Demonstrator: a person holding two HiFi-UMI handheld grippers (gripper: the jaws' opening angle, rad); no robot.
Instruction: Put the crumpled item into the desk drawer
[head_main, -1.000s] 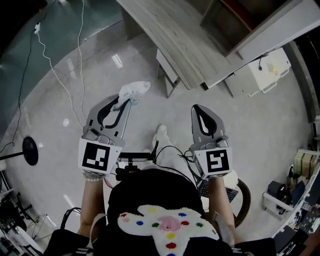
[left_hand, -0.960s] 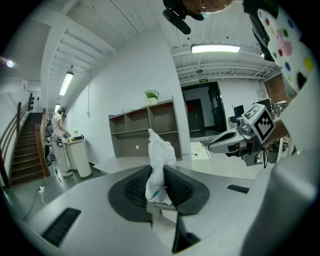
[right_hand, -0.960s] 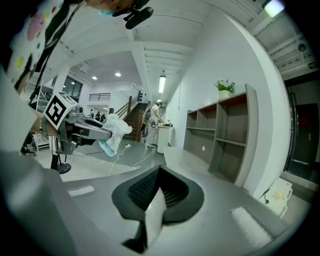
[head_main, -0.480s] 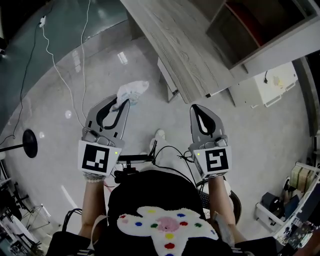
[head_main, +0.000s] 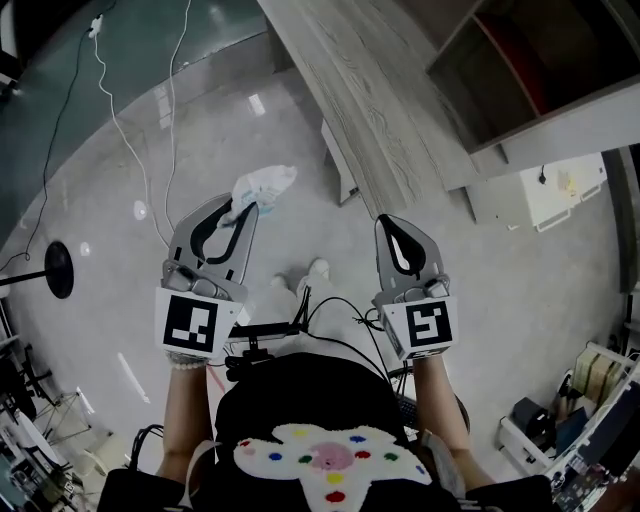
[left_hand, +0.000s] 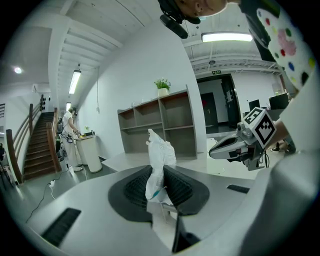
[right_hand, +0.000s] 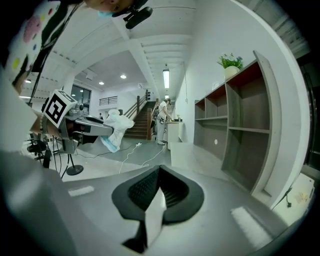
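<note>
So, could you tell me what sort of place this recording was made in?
Probably an open-plan office or lab: there is a long wood-grain desk, an open shelving unit topped by a potted plant, and a staircase beyond a polished floor.

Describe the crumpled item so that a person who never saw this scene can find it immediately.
Start from the long wood-grain desk at the top of the head view, then look down to the left hand-held gripper over the grey floor. The crumpled item is the white wad pinched at its tip; the right hand-held gripper holds nothing.
</note>
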